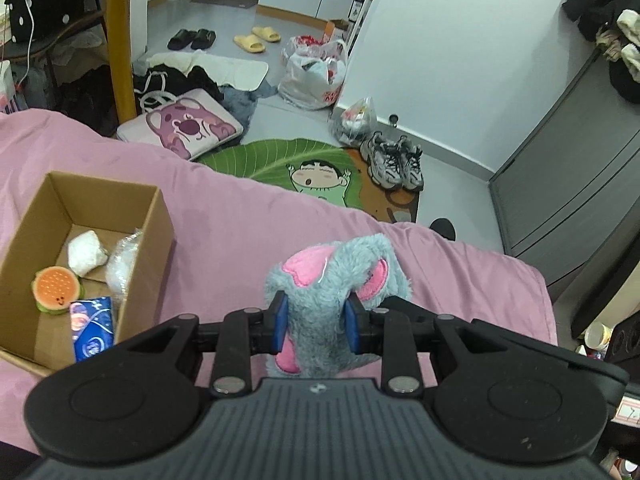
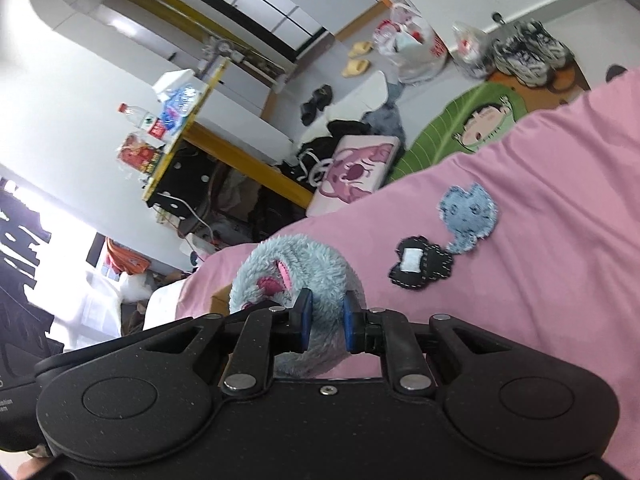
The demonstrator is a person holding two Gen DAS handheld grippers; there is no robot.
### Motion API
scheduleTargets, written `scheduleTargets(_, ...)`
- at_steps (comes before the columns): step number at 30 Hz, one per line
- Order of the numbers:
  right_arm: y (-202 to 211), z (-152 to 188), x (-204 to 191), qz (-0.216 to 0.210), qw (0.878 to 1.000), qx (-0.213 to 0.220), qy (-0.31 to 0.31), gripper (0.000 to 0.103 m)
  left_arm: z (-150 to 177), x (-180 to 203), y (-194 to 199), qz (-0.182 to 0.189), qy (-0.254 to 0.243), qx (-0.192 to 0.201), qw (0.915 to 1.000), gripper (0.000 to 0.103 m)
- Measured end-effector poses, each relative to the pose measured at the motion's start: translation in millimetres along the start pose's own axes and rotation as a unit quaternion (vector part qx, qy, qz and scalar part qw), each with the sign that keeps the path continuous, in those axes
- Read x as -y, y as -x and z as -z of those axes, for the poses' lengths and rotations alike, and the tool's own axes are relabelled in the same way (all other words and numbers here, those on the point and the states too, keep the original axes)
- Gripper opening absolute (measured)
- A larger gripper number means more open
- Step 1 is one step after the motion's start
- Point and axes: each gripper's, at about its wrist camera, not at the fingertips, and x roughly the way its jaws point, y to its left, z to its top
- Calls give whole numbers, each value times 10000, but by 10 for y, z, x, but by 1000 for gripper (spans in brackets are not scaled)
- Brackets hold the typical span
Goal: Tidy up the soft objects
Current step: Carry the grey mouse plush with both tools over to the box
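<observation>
Left hand-held gripper (image 1: 316, 318) and right hand-held gripper (image 2: 325, 322) clamping grey plush toy (image 1: 332, 276), above pink bedspread (image 1: 240, 220)

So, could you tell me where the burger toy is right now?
In the left wrist view, the burger toy lies inside the cardboard box at left, beside the blue tissue pack.

Two fisheye views, each mounted just behind a pair of tongs and looking forward along them. The left wrist view sits level and close above a pink bed (image 1: 248, 232), facing across it toward the room floor, with a cardboard box (image 1: 148, 240) at its left. The right wrist view is rolled sideways, so the floor climbs to the upper right. Both share the bed, the green cartoon rug (image 1: 280, 160) (image 2: 448, 128), the grey sneakers (image 1: 394, 160) (image 2: 528, 54) and a grey plush toy (image 1: 332, 280) (image 2: 296, 268) up close.
</observation>
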Motion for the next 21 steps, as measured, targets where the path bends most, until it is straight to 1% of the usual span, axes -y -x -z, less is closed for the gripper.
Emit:
scheduleTargets(5, 108, 35, -190, -198, 9995, 170, 173, 16, -8, -131, 257, 187, 24, 248, 9995, 27)
scheduleTargets(11, 179, 112, -415, -299, 9984, 275, 398, 15, -16, -265, 491, 293, 33, 408, 9987, 27)
scheduleTargets(15, 184, 163, -574, -348, 9977, 366, 460, 15, -20, -357, 635, 293, 69, 542, 9981, 27)
scheduleTargets(21, 144, 265, -787, -436, 9966, 466, 517, 15, -54, -561, 792, 323, 144, 627, 9974, 27)
